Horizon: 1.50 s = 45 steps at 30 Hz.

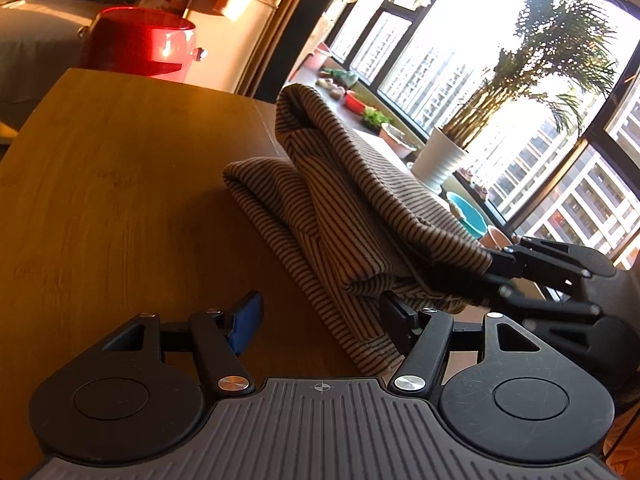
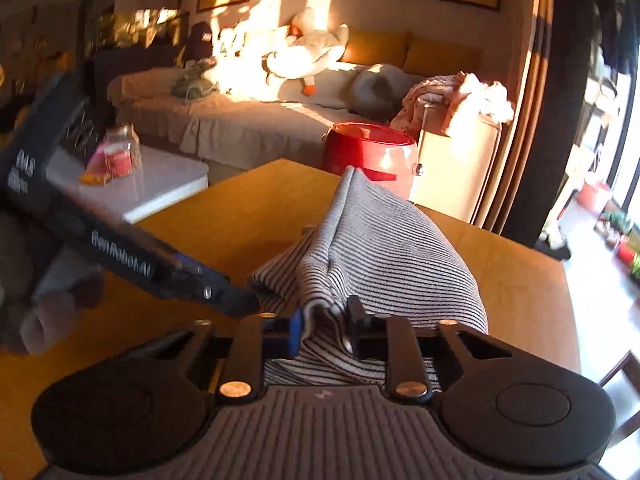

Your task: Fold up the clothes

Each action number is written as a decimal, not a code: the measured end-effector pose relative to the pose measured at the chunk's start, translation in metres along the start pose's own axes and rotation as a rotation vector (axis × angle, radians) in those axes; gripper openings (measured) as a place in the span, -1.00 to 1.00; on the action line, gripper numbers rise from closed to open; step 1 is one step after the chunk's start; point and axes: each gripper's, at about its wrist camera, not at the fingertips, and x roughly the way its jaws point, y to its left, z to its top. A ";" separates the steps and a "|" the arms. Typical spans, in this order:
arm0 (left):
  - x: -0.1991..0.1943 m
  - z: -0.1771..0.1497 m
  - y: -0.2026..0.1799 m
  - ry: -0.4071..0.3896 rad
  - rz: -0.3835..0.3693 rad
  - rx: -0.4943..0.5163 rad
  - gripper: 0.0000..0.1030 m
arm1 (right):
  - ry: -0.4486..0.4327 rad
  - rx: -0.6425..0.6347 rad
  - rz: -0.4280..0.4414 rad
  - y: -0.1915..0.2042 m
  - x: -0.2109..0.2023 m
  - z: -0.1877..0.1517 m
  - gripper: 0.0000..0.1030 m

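Wooden table (image 2: 248, 216), red bucket (image 2: 370, 152), sofa (image 2: 248, 120), window (image 1: 520, 80)

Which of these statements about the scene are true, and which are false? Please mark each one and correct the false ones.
1. The right tongs are shut on the striped knit garment. True.
2. The left tongs are shut on the garment. False: their jaws stand wide open, and the cloth only lies between them.
3. The garment lies on the wooden table. True, though the end in the right tongs is lifted.
4. The shiny red bucket stands on the table. False: it stands beyond the table's far edge, before the sofa.
5. The garment is plain white. False: it has thin dark stripes.
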 end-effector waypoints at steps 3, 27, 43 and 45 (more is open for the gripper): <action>0.000 -0.001 0.000 0.001 -0.001 0.000 0.33 | -0.005 0.082 0.025 -0.011 -0.001 0.005 -0.71; 0.008 -0.013 -0.023 0.019 -0.004 0.095 0.26 | 0.053 0.177 0.169 -0.001 0.046 0.022 -0.76; 0.004 -0.017 -0.018 0.019 -0.028 0.120 0.28 | 0.095 -0.019 0.109 0.004 0.058 0.028 0.50; -0.001 -0.018 -0.014 0.030 -0.047 0.126 0.29 | 0.099 -0.013 0.119 0.002 0.063 0.024 0.52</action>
